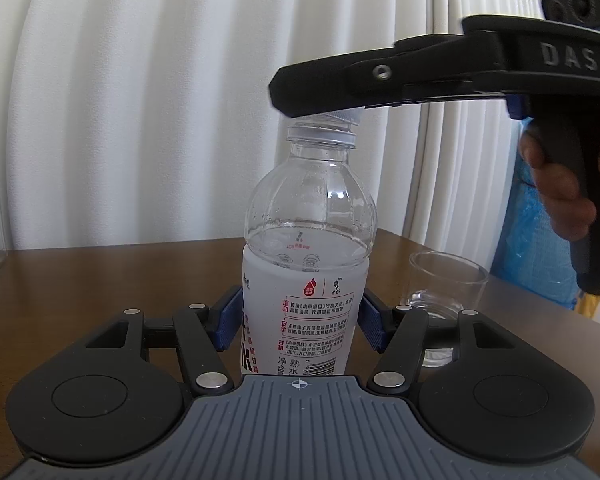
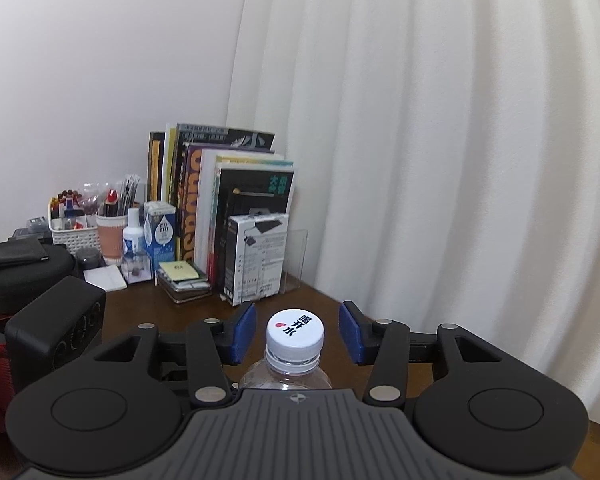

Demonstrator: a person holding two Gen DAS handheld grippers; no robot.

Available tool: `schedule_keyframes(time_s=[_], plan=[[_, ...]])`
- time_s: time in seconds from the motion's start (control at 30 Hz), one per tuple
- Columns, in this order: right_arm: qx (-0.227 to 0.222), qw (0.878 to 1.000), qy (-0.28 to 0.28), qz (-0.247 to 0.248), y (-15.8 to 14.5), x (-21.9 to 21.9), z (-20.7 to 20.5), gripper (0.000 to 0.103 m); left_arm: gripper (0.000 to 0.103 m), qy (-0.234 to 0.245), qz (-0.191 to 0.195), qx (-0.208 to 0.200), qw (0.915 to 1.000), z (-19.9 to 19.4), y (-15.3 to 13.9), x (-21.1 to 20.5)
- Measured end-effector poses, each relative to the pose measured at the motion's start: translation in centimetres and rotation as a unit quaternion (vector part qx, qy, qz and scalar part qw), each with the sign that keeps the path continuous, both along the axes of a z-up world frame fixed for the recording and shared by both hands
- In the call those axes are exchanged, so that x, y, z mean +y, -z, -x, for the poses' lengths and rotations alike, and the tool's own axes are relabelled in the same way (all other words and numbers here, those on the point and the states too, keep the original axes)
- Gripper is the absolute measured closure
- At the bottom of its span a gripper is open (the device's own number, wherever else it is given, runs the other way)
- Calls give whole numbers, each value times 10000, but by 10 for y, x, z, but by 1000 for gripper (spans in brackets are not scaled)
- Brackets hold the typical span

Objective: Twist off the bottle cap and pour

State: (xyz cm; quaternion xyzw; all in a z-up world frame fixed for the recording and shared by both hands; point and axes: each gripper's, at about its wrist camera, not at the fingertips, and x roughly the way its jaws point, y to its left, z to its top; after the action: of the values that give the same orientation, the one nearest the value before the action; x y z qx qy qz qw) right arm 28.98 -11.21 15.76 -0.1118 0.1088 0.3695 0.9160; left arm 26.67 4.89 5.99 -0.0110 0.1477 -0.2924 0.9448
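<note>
A clear plastic water bottle (image 1: pixel 306 264) with a white label stands upright on the brown table (image 1: pixel 100 280). My left gripper (image 1: pixel 300 320) is shut on the bottle's labelled body, its blue pads pressed on both sides. The white cap (image 2: pixel 295 330) with black characters sits on the neck. My right gripper (image 2: pixel 297 334) is open around the cap, its blue pads apart from it on both sides. In the left wrist view the right gripper (image 1: pixel 324 92) comes in from the right at cap height and hides most of the cap. An empty clear glass (image 1: pixel 444 300) stands right of the bottle.
A white curtain (image 1: pixel 180 100) hangs behind the table. Upright books (image 2: pixel 228 208), a white box (image 2: pixel 256 258), a carton, a pen basket (image 2: pixel 74 228) and a black case (image 2: pixel 24 276) crowd the table's far left. A blue bag (image 1: pixel 540 240) sits at the right.
</note>
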Motion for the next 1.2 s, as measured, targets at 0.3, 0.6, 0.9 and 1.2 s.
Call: schedule_keyframes(time_s=[0.3,0.6,0.9,1.2], plan=[[25,9999,115,-125,5,1,-3,71,43,-6,3,1,10000,3,0,-2],[476,9986,-211,34,-6,-2,-16,71,43,0,-43,-54,10000,4,2,-2],[906,9940,-572,213,-11,-6,-27,71,43,10,-74,-92,9999,3,3,-3],[821,9944,-633,189,-10,-8,-26,71,44,4,-78,-90,9999,2,4,-2]])
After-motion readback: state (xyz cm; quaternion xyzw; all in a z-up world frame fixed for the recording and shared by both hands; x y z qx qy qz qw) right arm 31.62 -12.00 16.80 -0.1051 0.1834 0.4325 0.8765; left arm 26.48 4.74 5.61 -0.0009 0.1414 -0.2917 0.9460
